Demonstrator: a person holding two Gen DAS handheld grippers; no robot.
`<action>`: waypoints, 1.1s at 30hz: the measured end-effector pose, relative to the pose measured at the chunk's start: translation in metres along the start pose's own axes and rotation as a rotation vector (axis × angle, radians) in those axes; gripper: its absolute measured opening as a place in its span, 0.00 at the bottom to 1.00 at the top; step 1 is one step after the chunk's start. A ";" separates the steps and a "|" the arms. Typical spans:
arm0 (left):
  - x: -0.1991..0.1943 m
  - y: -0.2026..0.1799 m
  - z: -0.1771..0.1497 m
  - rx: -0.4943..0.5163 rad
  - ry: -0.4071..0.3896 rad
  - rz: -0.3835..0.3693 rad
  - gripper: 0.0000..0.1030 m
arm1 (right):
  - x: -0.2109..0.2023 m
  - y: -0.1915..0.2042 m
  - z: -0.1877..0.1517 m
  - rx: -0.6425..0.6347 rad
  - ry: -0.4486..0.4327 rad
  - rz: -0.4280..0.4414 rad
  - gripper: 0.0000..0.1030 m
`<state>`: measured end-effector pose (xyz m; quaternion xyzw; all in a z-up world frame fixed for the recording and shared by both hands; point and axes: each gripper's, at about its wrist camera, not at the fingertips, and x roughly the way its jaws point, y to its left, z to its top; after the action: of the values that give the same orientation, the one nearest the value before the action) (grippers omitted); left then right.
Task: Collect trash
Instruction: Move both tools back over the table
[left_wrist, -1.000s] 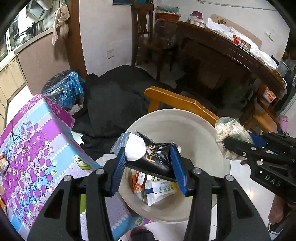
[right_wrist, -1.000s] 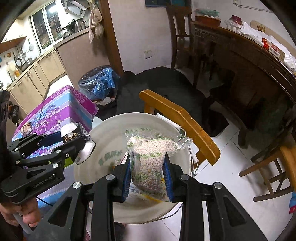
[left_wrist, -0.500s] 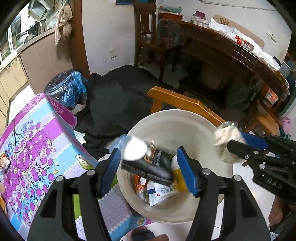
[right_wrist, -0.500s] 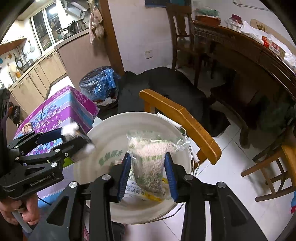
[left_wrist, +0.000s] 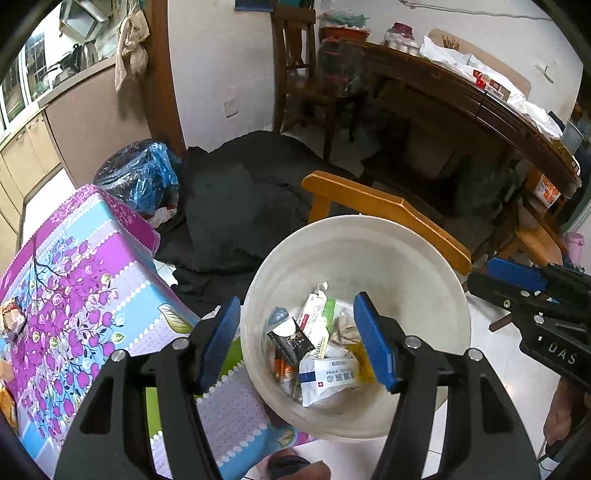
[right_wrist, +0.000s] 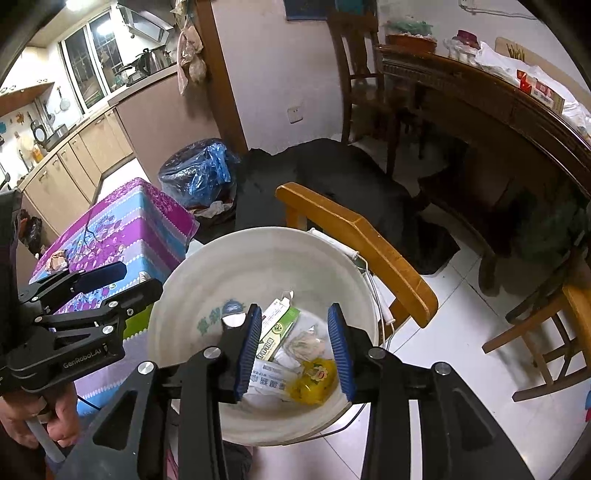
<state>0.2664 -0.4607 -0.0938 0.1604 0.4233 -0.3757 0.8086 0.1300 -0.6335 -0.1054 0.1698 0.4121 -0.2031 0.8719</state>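
Note:
A white plastic bucket (left_wrist: 436, 295) stands on the floor and holds several pieces of trash. It also shows in the right wrist view (right_wrist: 207, 280). The black snack wrapper (left_wrist: 291, 343) lies inside among cartons and packets. The clear bag of grains (right_wrist: 306, 343) lies inside beside a yellow packet (right_wrist: 314, 380). My left gripper (left_wrist: 299, 343) is open and empty above the bucket's left side. My right gripper (right_wrist: 295, 350) is open and empty above the bucket's middle.
A table with a purple and blue flowered cloth (left_wrist: 74, 288) stands left of the bucket, with scraps at its far left edge. A wooden chair back (left_wrist: 388, 218) rises behind the bucket. A blue bin bag (left_wrist: 140, 177) and dark cloth (left_wrist: 240, 192) lie beyond.
Both grippers opened. The black wrapper dropped from the left gripper and the grain bag from the right gripper, both into the bucket.

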 end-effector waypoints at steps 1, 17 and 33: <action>-0.001 0.000 -0.001 -0.001 -0.002 0.000 0.59 | -0.001 0.002 -0.001 -0.003 -0.005 -0.002 0.37; -0.084 0.172 -0.092 -0.095 -0.092 0.175 0.59 | -0.047 0.153 -0.063 -0.230 -0.265 0.216 0.69; -0.173 0.441 -0.209 -0.260 -0.006 0.354 0.59 | -0.008 0.302 -0.098 -0.369 -0.141 0.428 0.72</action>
<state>0.4147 0.0354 -0.1035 0.1256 0.4308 -0.1708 0.8772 0.2107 -0.3262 -0.1192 0.0766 0.3352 0.0526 0.9376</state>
